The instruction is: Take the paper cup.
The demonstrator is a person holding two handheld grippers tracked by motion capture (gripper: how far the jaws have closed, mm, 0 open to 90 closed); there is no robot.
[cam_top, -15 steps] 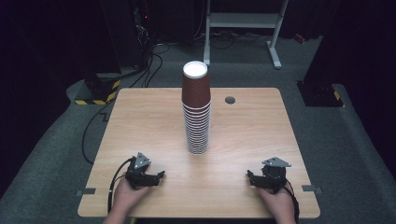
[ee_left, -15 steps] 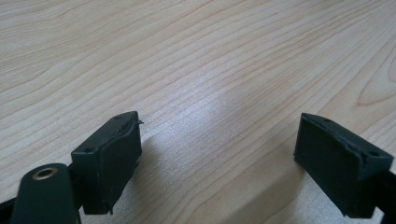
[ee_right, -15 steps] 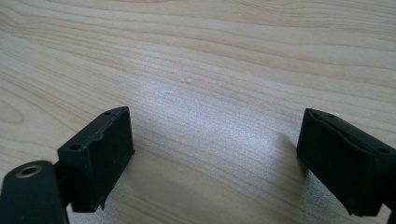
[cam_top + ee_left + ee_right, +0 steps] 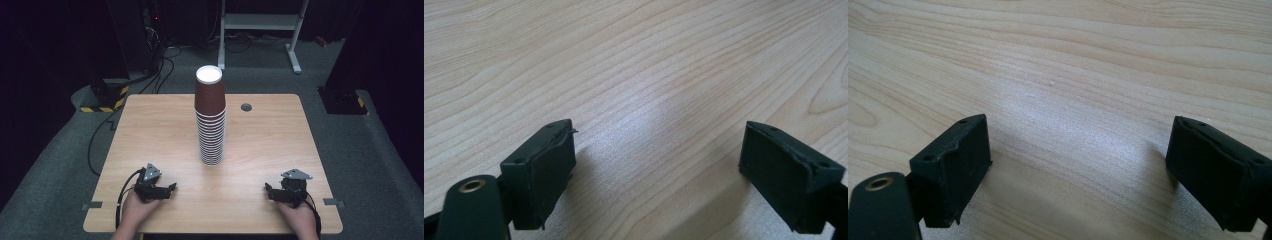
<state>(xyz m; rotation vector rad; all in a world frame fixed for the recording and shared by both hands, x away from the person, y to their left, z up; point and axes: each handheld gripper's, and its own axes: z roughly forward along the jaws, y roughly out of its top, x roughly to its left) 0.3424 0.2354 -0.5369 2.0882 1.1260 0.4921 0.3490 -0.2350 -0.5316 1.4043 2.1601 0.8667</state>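
A tall stack of brown paper cups (image 4: 210,117) stands upright at the middle of the wooden table (image 4: 270,140), its white-rimmed top cup highest. My left gripper (image 4: 169,189) rests near the front left edge, held by a hand, pointing right toward the centre. In the left gripper view the left gripper (image 4: 656,145) has its jaws apart over bare wood, nothing between them. My right gripper (image 4: 268,190) rests near the front right edge, pointing left. In the right gripper view the right gripper (image 4: 1078,145) is also open over bare wood. Both sit well short of the cups.
A small round grommet (image 4: 246,107) lies in the tabletop behind and right of the stack. Beyond the table are a grey floor, black cables (image 4: 150,75) and a white metal frame (image 4: 260,30). A cable (image 4: 125,192) trails from the left gripper.
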